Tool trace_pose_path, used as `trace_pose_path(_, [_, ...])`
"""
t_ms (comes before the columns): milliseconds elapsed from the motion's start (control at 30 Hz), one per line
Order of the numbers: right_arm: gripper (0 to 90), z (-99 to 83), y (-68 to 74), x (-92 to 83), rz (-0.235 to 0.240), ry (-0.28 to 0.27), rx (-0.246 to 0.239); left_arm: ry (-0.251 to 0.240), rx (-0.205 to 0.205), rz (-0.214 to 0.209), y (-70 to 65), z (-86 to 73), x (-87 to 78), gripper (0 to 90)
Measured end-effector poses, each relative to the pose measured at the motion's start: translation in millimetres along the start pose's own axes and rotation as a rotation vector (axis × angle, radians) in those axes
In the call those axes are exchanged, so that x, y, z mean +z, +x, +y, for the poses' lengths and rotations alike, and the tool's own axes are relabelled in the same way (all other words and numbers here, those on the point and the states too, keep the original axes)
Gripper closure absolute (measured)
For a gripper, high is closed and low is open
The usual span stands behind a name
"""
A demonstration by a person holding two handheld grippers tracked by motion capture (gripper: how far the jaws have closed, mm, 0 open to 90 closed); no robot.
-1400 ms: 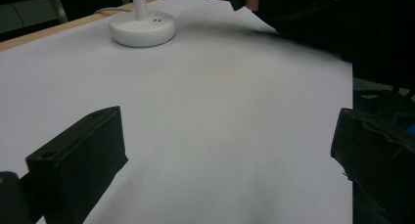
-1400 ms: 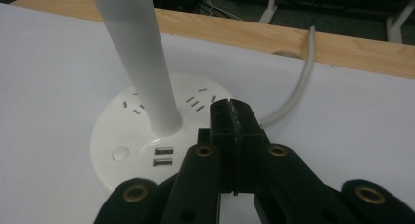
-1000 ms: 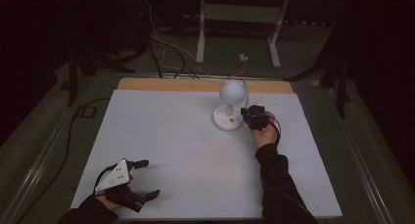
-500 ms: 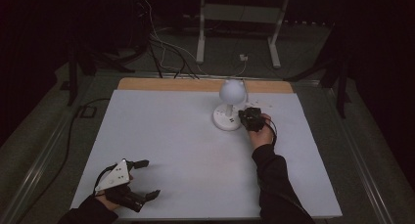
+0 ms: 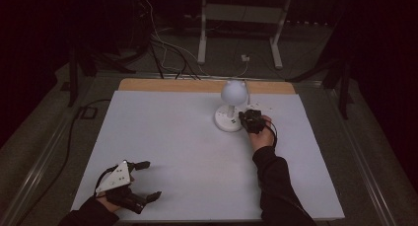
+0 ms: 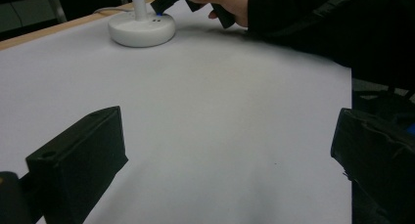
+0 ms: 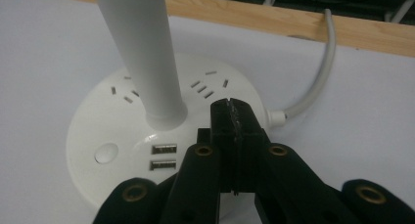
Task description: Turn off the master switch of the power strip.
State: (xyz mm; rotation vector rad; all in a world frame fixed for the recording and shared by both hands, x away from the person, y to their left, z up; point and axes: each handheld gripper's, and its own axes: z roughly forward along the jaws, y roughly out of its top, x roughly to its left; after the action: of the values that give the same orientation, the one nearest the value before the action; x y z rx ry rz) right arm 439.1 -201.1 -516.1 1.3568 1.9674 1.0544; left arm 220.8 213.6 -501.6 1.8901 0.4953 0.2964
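Observation:
A white desk lamp stands at the table's far middle, its round head [image 5: 233, 92] on a stem [image 7: 142, 48] above a disc base [image 5: 227, 123] [image 7: 112, 131] [image 6: 142, 31]. The base carries socket slots, two USB ports [image 7: 164, 157] and a round button [image 7: 106, 153]. My right gripper [image 5: 245, 118] [image 7: 231, 109] is shut with nothing between its jaws. Its tips are over the base's top, just right of the stem; I cannot tell whether they touch it. My left gripper [image 5: 152, 179] [image 6: 227, 155] rests open near the front left corner, far from the lamp.
The lamp's grey cable [image 7: 318, 77] runs from the base's right side to the wooden back edge [image 5: 197, 86] of the white table [image 5: 187, 152]. Past that edge are cables and a metal stand's legs [image 5: 202, 48] on the floor.
My right gripper has edged slightly left, closer over the lamp base. The left gripper has stayed where it was.

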Motion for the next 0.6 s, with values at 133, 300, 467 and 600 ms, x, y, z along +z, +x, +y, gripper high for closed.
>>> trace_pose_path(133, [90.0,-0.2,-0.7,0.1,0.006,0.000,0.018,0.003,0.004,0.001,0.1,0.1,0.4,0.4])
trace_pose_path(300, [90.0,0.4,1.5,0.2,-0.010,0.004,0.003,0.005,0.006,0.000,-0.1,-0.1,0.6,0.4])
trace_pose_path(467, [90.0,0.3,-0.7,0.1,0.004,0.005,0.021,0.008,0.008,0.002,-0.6,-0.2,0.7,0.4])
trace_pose_path(600, [90.0,-0.6,-1.1,-0.1,0.007,0.001,0.021,0.004,0.005,0.002,-0.2,-0.2,0.8,0.4])
